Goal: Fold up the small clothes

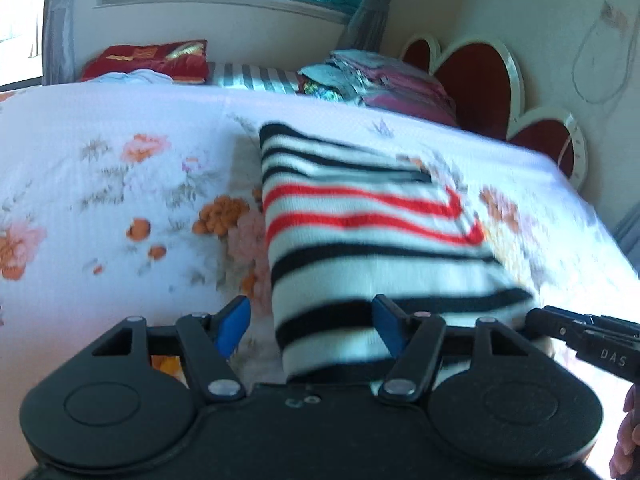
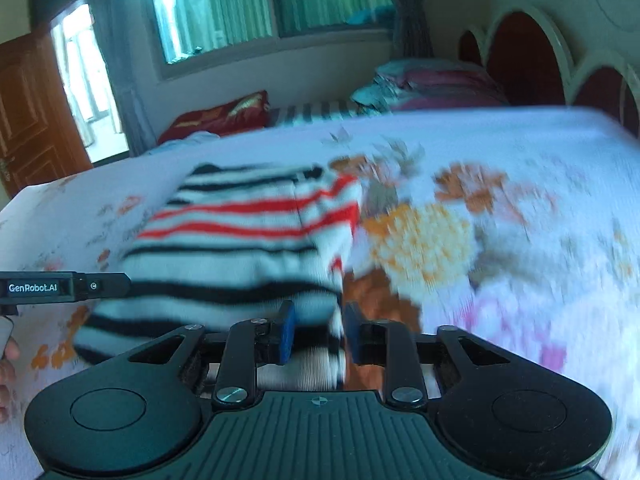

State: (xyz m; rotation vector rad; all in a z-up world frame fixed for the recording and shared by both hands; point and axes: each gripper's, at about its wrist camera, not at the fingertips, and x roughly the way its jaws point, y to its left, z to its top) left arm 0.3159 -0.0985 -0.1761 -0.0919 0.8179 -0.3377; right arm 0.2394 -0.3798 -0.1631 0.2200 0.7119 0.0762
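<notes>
A small white garment with black and red stripes point(image 1: 360, 232) lies folded on the flowered bedsheet point(image 1: 100, 180). My left gripper point(image 1: 310, 324) is open, its blue pads either side of the garment's near left corner. In the right wrist view the garment point(image 2: 240, 248) reaches to my right gripper point(image 2: 318, 332), whose blue pads stand a little apart around the garment's near right corner. Whether they pinch the cloth is unclear. The right gripper's body point(image 1: 584, 336) shows at the right edge of the left wrist view, and the left gripper's body point(image 2: 60, 288) at the left edge of the right one.
Red cushions point(image 1: 152, 60), a striped pillow point(image 1: 256, 76) and a pile of folded bedding point(image 1: 380, 80) lie along the far side of the bed. A headboard with red heart panels point(image 1: 480, 76) stands at the right. A window and a wooden door point(image 2: 28, 112) are behind.
</notes>
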